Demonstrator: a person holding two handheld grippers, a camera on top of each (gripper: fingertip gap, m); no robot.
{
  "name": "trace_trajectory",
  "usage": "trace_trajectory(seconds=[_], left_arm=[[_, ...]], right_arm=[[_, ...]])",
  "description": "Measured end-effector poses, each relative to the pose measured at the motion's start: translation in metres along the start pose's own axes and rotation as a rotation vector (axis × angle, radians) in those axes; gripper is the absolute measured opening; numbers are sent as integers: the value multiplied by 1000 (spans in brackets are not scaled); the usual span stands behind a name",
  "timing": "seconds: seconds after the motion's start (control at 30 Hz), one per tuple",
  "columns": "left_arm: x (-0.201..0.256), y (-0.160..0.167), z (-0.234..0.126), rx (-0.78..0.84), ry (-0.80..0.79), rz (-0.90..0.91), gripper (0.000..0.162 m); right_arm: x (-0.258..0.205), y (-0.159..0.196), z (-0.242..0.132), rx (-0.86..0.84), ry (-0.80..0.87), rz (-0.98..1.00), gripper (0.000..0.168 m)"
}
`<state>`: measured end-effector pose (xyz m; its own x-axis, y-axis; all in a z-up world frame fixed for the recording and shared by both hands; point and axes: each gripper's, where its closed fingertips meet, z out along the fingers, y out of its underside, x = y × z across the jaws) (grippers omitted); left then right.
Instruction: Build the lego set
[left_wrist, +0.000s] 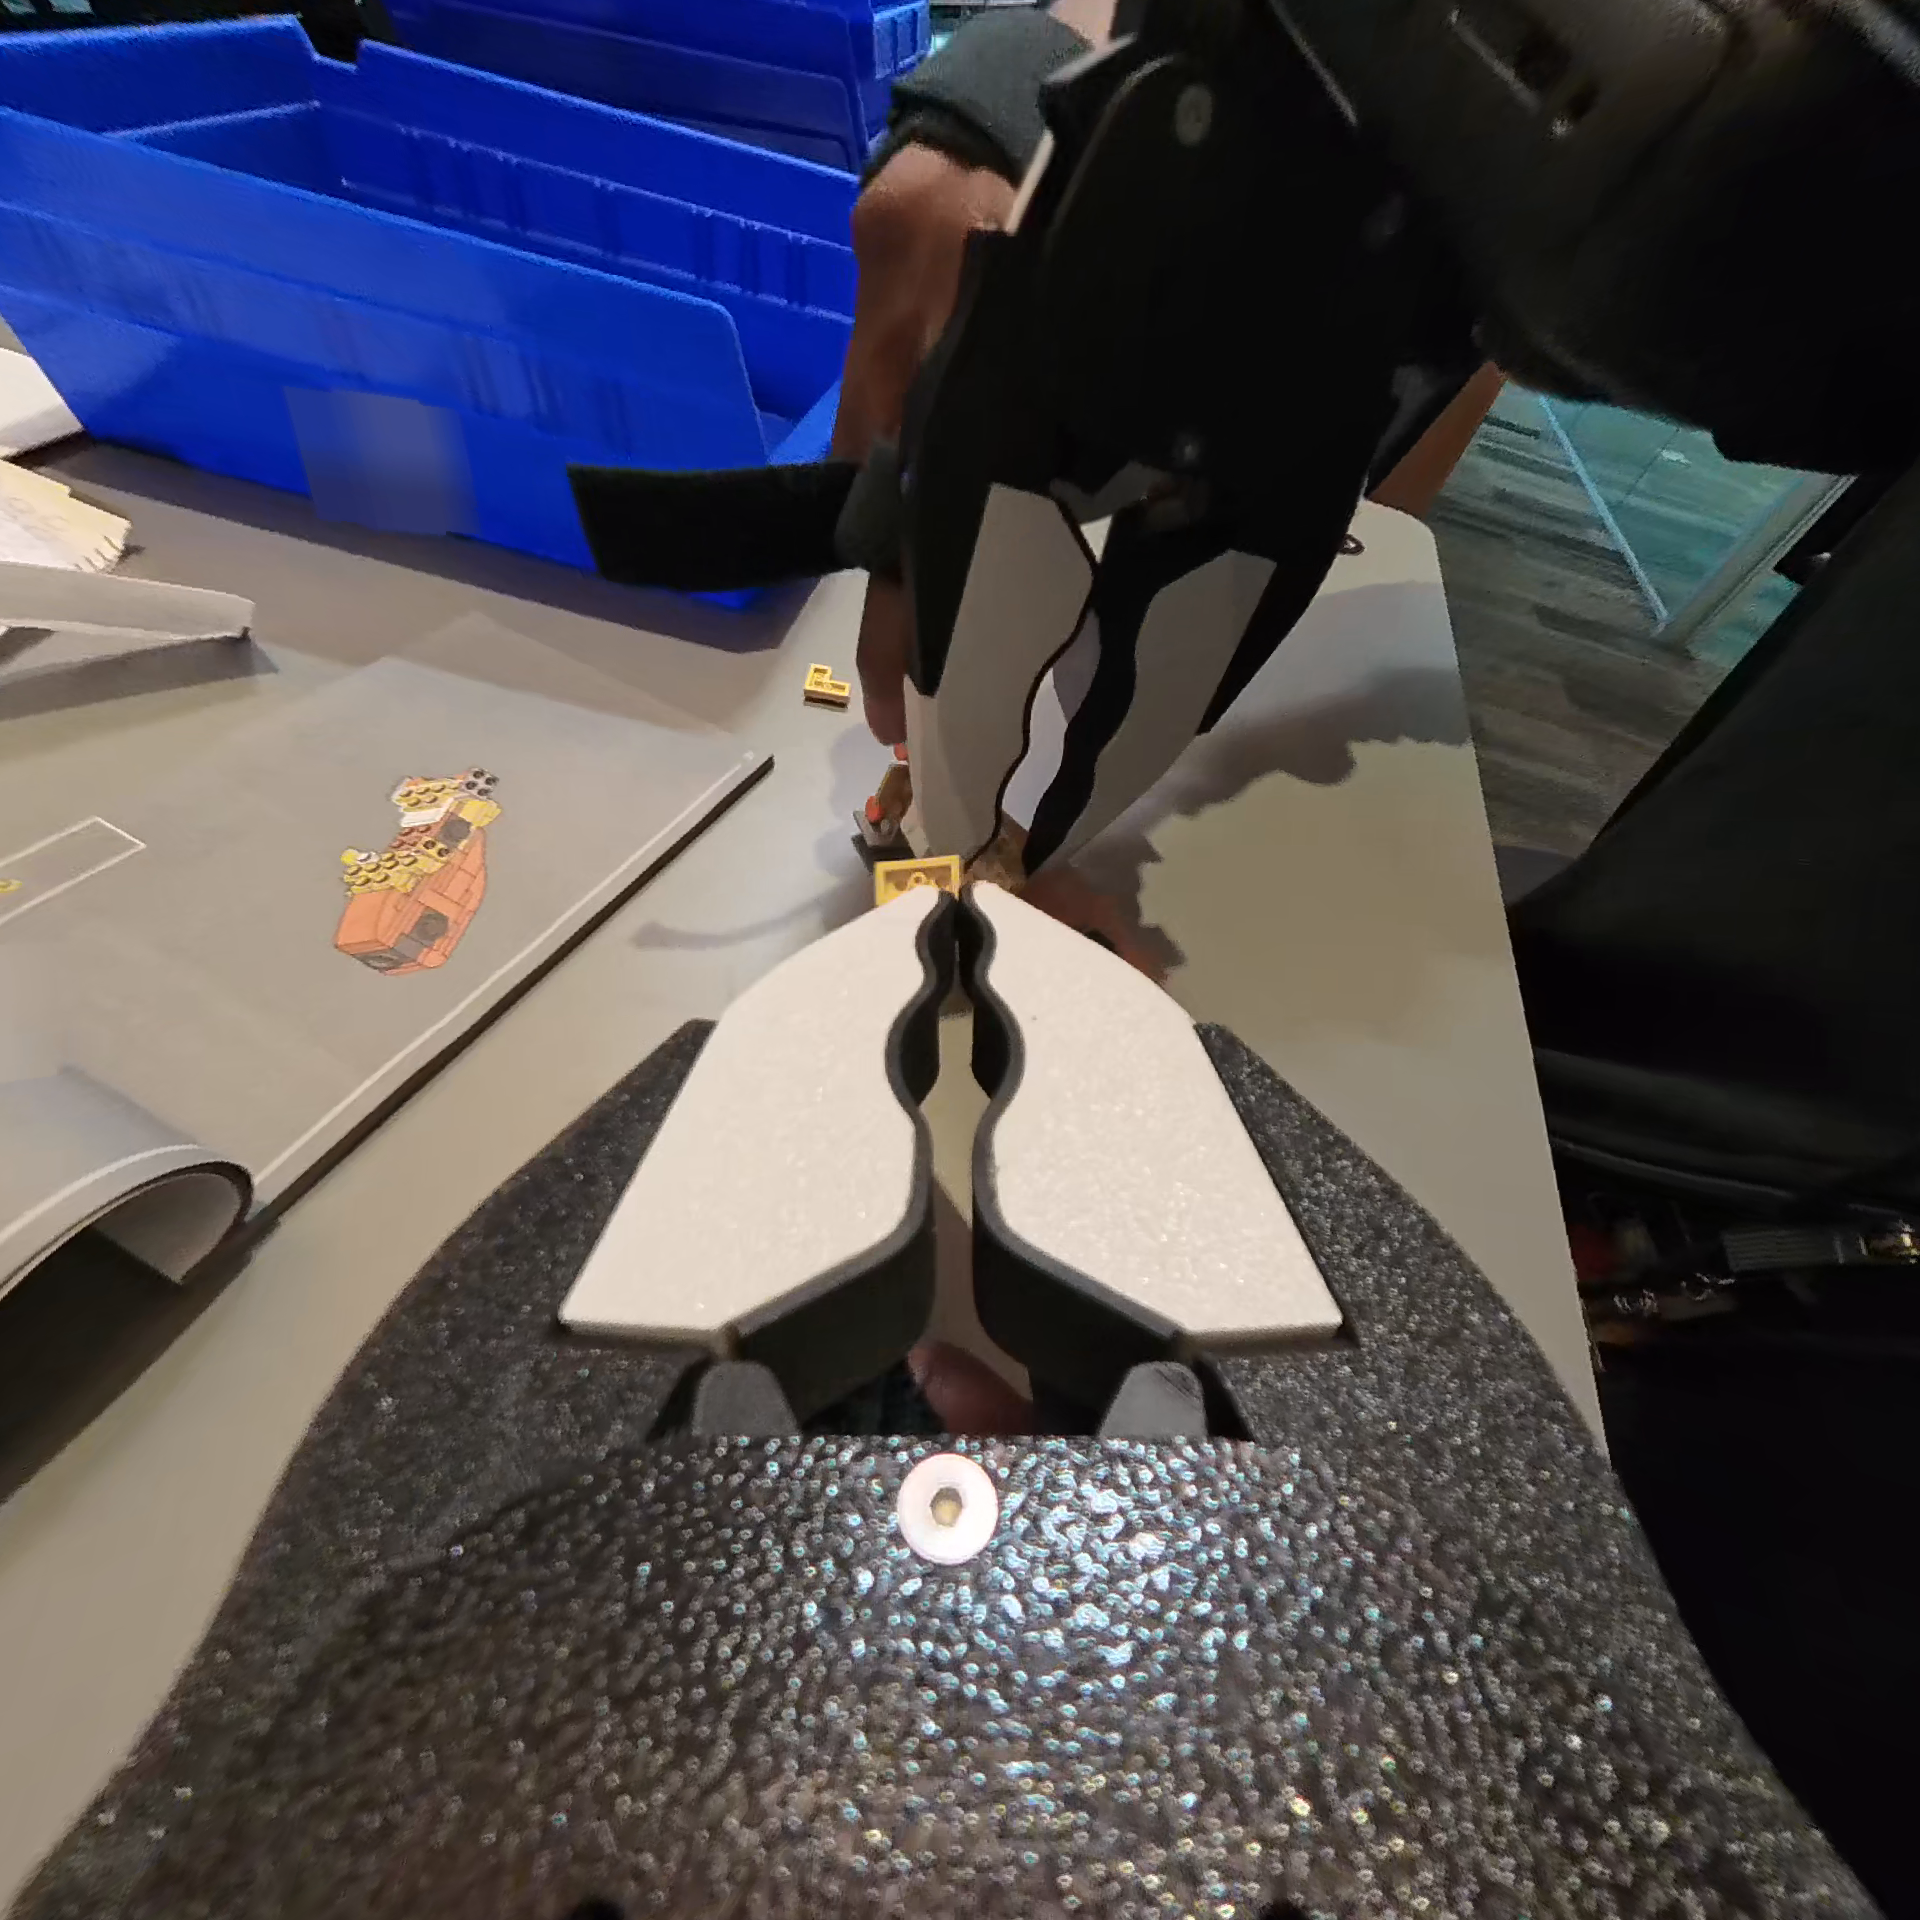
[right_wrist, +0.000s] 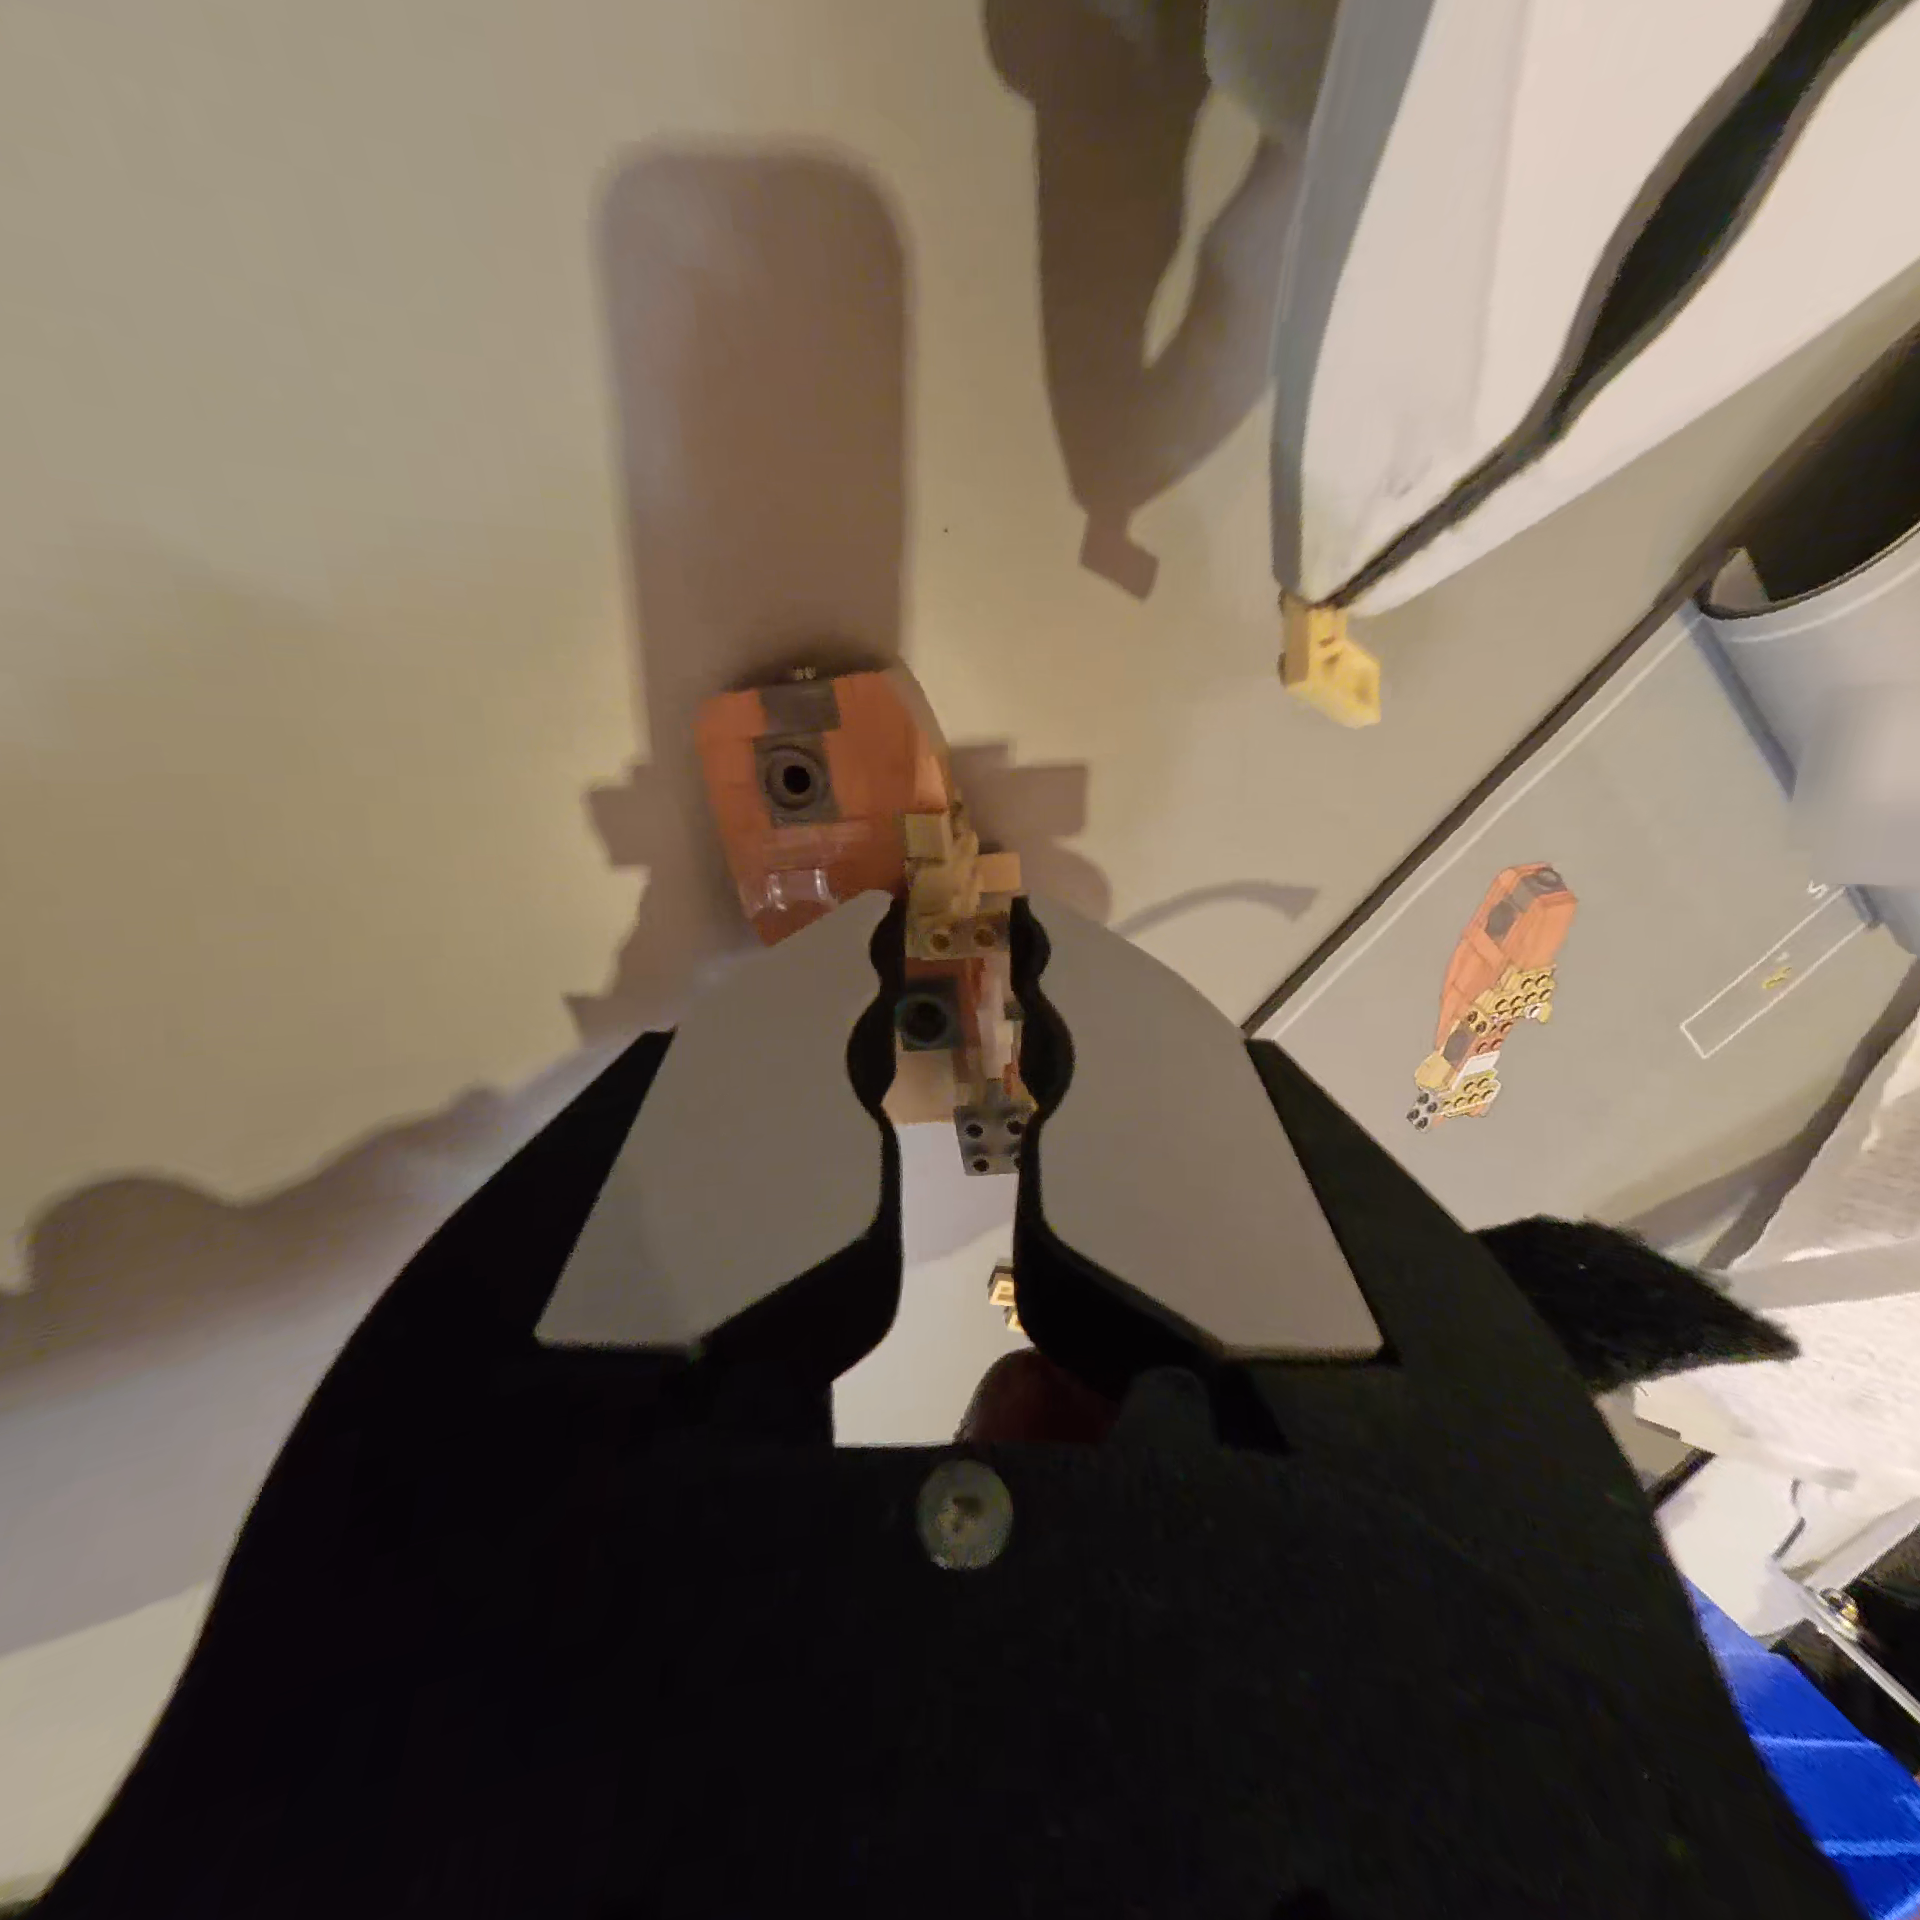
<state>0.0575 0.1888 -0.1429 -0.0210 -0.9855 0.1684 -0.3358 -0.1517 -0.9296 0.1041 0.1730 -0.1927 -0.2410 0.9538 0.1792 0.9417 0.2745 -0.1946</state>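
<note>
Right gripper (right_wrist: 951, 940) pinches orange lego model (right_wrist: 821, 800) by its tan-and-grey side section, model low over table (right_wrist: 312, 468). Left gripper (left_wrist: 954, 902) nearly closed on small yellow plate (left_wrist: 914, 881) (tips just beside right gripper's). Blue bins (left_wrist: 416, 312) crowd far side. Open instruction booklet (left_wrist: 364, 935) lies left, printed model picture, no readable writing. Loose yellow L-piece (left_wrist: 828, 684) beyond. Table edge close at right.
</note>
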Motion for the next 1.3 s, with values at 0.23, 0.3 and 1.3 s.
trace_trajectory(seconds=[0.23,0.3,1.3], left_arm=[[-7,-2,-3,8,-42,5,0],[-13,-1,-4,-1,-84,19,0],[-1,7,10,-8,-89,29,0]], right_arm=[[26,2,-7,1,337,132,19],[40,6,-15,-25,549,203,18],[0,-5,-14,-41,1086,348,26]])
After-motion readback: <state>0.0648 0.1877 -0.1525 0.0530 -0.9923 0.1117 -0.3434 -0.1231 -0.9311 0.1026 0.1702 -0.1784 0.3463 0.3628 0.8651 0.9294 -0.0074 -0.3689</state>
